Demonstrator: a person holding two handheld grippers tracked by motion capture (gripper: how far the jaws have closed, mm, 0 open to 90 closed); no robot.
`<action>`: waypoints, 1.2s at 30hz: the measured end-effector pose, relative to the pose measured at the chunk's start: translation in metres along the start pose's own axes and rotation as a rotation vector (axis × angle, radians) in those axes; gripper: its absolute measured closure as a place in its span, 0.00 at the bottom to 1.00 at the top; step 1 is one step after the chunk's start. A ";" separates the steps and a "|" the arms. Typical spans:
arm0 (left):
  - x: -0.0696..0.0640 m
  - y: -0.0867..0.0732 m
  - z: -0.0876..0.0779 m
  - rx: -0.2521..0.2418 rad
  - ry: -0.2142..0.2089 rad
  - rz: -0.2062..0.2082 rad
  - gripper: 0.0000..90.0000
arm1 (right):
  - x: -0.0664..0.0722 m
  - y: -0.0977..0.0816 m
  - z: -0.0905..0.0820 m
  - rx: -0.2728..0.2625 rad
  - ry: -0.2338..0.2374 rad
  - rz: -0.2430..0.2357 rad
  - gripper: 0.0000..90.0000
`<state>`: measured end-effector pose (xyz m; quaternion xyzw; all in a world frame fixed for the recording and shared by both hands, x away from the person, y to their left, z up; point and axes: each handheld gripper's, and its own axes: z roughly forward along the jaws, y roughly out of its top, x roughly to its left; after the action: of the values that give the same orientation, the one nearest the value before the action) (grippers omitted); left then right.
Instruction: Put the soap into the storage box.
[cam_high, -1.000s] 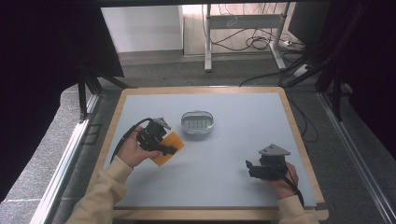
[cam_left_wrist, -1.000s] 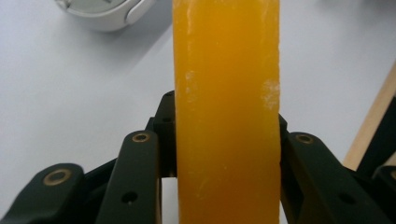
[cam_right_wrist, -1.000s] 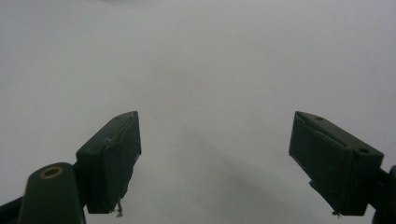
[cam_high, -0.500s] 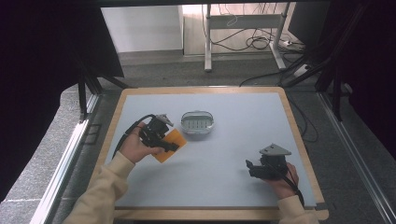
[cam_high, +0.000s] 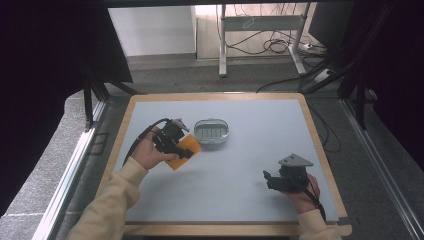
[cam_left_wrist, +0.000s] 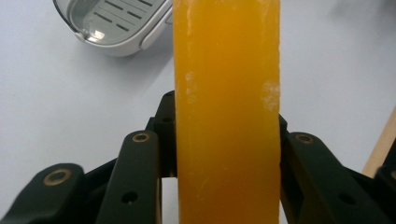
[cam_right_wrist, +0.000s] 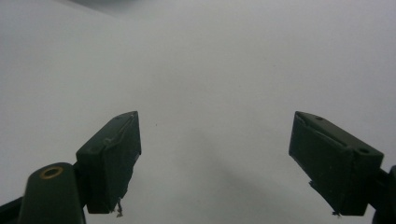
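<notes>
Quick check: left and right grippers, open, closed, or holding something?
Left gripper: closed on the orange soap bar, near the soap dish.
Right gripper: open, nothing between its jaws.

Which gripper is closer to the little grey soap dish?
Left. The left gripper is just beside the soap dish, holding the orange soap bar. The right gripper sits far off, near the table's front right.

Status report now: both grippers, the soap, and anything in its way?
Left hand-held gripper shut on soap. Right hand-held gripper open, empty. Soap dish just beyond, nothing between.
</notes>
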<state>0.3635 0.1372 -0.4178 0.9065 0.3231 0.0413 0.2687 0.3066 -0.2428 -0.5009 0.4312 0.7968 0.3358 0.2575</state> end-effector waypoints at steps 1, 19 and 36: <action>0.001 0.001 0.000 0.002 0.001 0.002 0.69 | 0.000 0.000 0.000 0.000 -0.001 0.001 0.19; 0.008 0.017 0.000 0.035 0.009 0.049 0.69 | -0.001 0.000 0.000 0.005 -0.006 0.006 0.19; 0.022 0.032 0.007 0.046 0.027 0.077 0.69 | -0.001 -0.001 0.000 0.008 -0.005 0.003 0.19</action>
<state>0.4007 0.1266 -0.4093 0.9236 0.2924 0.0561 0.2415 0.3071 -0.2442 -0.5017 0.4343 0.7969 0.3318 0.2573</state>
